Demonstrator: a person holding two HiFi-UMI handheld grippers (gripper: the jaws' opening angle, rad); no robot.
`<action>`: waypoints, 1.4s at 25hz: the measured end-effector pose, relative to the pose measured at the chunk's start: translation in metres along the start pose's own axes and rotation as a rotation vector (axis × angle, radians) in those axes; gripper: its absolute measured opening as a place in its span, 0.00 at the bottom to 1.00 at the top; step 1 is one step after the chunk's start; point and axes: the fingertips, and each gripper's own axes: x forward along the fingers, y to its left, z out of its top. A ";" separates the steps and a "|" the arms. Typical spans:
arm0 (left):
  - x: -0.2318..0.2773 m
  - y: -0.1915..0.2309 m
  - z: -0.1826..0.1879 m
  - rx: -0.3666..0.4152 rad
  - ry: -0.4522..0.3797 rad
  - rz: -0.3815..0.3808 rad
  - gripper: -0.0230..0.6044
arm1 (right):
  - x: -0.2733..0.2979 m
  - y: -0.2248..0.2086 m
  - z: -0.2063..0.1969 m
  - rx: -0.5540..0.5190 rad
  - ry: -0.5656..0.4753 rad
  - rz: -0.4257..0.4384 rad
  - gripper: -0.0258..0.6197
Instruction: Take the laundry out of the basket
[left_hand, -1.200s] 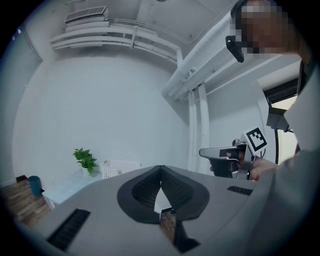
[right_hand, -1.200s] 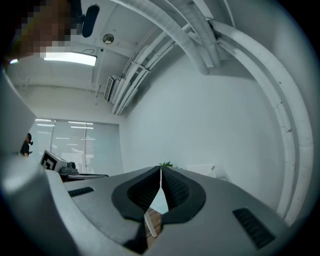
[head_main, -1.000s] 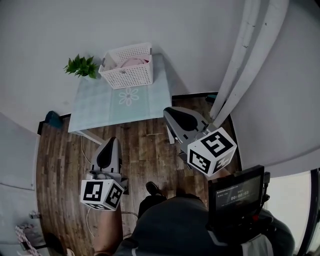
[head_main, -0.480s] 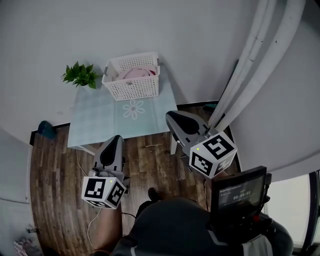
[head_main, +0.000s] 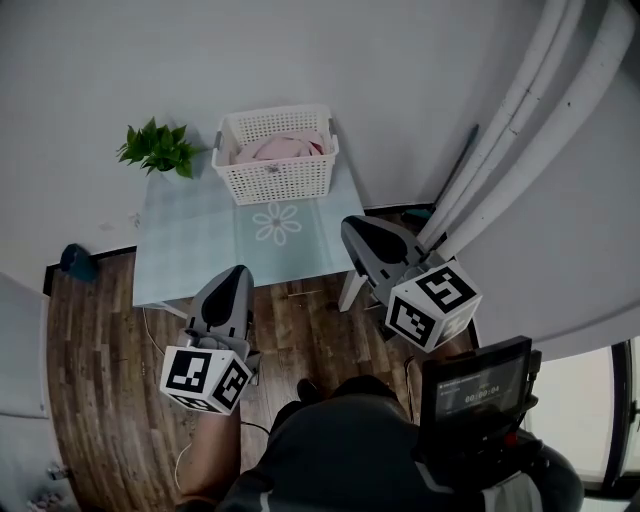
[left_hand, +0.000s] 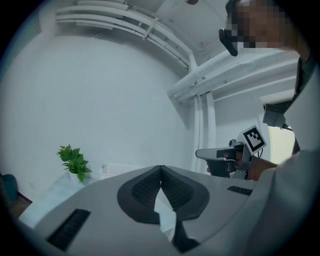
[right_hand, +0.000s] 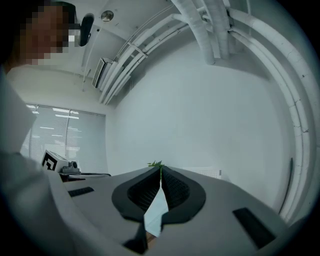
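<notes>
- Facing the pale worktop (head_main: 190, 240) from the wooden floor (head_main: 100, 340), with the white lattice basket (head_main: 280, 180) sitting at the far edge by the wall, just beside a small green plant (head_main: 157, 148).
- Eyeing the pink laundry (head_main: 285, 147), lying heaped inside the basket and not yet touched by either tool.
- Holding the left tool (head_main: 236, 272) low in front of the body, near the worktop's front edge, nose pointing toward the basket and marker cube nearest the person; jaws pressed together on nothing.
- Holding the right tool (head_main: 350, 226) beside the worktop's right front corner, angled up and leftward toward the basket; jaws likewise pressed together, gripping nothing.
- Carrying a small screen unit (head_main: 475, 385) at the right side of the body, behind the right tool.
- Judging the step in hand to be the reach, with both tools well apart from the basket and the task, by the look of it, barely begun.
- Needing, for a clean pick, to spread the jaws before arriving over the rim, and to come down from above rather than across the basket's wall, so as not to shove the light basket back or into the plant.
- Aiming for a raised fold of cloth, biting deep enough to hold, then lifting straight up until clear of the rim; steadying the basket with the other tool probably helping should the cloth drag on the lattice.
</notes>
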 end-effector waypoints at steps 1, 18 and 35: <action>0.002 0.003 0.000 0.001 0.000 -0.003 0.05 | 0.003 0.000 0.000 -0.001 0.000 -0.004 0.07; 0.078 0.073 0.012 0.026 0.031 0.044 0.05 | 0.098 -0.054 0.017 -0.013 -0.048 0.009 0.07; 0.207 0.115 0.054 0.111 0.027 0.146 0.05 | 0.205 -0.156 0.050 -0.121 -0.001 0.172 0.15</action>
